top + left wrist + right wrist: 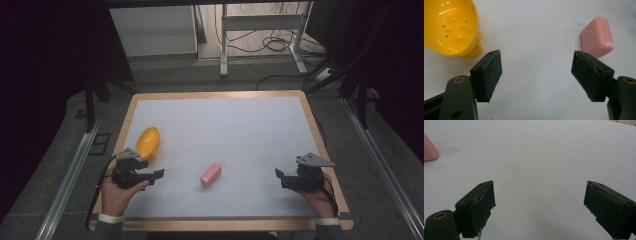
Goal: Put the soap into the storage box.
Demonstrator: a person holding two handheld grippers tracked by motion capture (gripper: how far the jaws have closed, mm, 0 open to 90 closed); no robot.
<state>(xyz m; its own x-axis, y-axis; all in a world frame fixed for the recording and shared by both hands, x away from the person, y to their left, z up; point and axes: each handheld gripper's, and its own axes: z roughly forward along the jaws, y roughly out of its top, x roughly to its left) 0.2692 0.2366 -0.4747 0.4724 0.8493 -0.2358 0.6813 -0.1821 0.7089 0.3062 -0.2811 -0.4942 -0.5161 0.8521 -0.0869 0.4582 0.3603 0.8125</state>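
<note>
Right gripper view crops pink block.

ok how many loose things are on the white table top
2: a yellow soap dish at the left, just beyond the left tool, and a pink soap bar near the middle front. Nothing seems hidden.

On the table, the dish lay toward the left edge, and the bar lay nearer the middle, to the right of the dish and closer to the person. The left gripper sat just in front of the dish, left of the bar, its jaws pointing right toward it. The right gripper sat near the table's right edge, well apart from the bar, its jaws pointing left.
</note>
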